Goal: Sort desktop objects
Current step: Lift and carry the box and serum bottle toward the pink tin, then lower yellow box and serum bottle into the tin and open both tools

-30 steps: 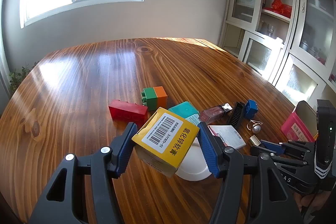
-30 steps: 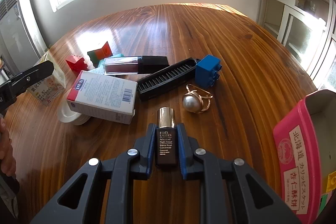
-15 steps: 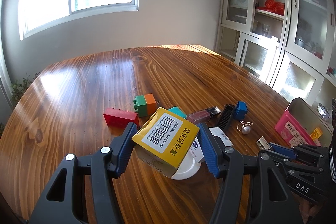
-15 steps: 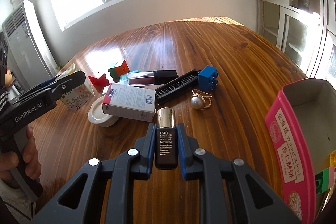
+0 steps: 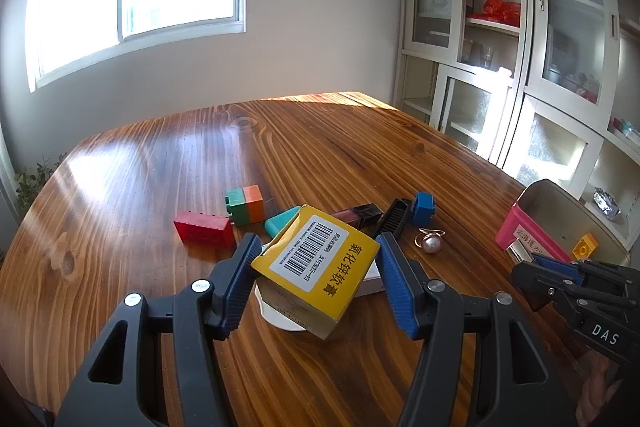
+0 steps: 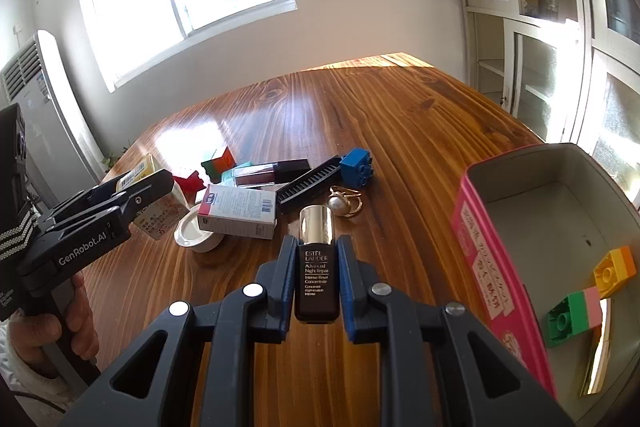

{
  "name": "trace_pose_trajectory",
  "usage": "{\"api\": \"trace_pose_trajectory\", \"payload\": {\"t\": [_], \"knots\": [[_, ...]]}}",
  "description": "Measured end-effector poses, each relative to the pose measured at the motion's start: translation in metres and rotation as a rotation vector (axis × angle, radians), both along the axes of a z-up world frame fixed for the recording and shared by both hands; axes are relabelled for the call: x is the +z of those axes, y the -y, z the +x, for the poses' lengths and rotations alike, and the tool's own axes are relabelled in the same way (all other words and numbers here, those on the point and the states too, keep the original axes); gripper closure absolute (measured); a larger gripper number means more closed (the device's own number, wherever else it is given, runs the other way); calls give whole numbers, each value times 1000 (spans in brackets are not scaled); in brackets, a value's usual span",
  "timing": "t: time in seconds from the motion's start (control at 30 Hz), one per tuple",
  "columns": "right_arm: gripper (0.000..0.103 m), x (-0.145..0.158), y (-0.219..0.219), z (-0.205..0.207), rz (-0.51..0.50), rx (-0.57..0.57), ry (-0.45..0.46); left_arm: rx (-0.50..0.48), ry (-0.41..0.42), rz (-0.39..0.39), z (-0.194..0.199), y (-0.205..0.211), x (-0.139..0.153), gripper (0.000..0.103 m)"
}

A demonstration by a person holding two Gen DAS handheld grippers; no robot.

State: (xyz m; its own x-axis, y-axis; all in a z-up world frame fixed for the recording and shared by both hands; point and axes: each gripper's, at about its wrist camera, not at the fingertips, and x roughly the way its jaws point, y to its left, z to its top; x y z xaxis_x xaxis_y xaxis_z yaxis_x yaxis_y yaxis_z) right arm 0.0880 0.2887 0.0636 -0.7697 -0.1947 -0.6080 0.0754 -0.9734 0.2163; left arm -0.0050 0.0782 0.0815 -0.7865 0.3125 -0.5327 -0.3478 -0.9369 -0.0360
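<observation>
My left gripper (image 5: 316, 263) is shut on a yellow barcode box (image 5: 316, 267) and holds it above the wooden table (image 5: 280, 147). My right gripper (image 6: 316, 267) is shut on a dark serum bottle with a gold cap (image 6: 316, 267), lifted above the table beside the pink tin (image 6: 488, 255). The tin is open and holds a yellow-orange brick (image 6: 614, 269) and a green-pink brick (image 6: 574, 317). The tin also shows in the left wrist view (image 5: 528, 239), with the right gripper (image 5: 536, 263) next to it.
On the table lie a red brick (image 5: 204, 229), a green-orange brick (image 5: 244, 205), a teal object (image 5: 280, 223), a lip gloss tube (image 6: 272, 173), a black comb (image 6: 310, 183), a blue brick (image 6: 357, 165), a pearl ring (image 6: 344, 205), a white box (image 6: 240, 213) and a white round lid (image 6: 196, 233). Cabinets (image 5: 520, 47) stand at the right.
Both grippers have risen with their objects. The right gripper has moved toward the pink tin, whose inside now shows.
</observation>
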Motion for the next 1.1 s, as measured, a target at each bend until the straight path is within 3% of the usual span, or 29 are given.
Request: {"api": "trace_pose_trajectory", "payload": {"t": [0.57, 1.1], "knots": [[81, 17, -71, 44, -41, -192, -75, -141, 5, 46, 36, -58, 9, 40], [81, 1, -148, 76, -109, -341, -79, -289, -9, -7, 65, -137, 20, 40]]}}
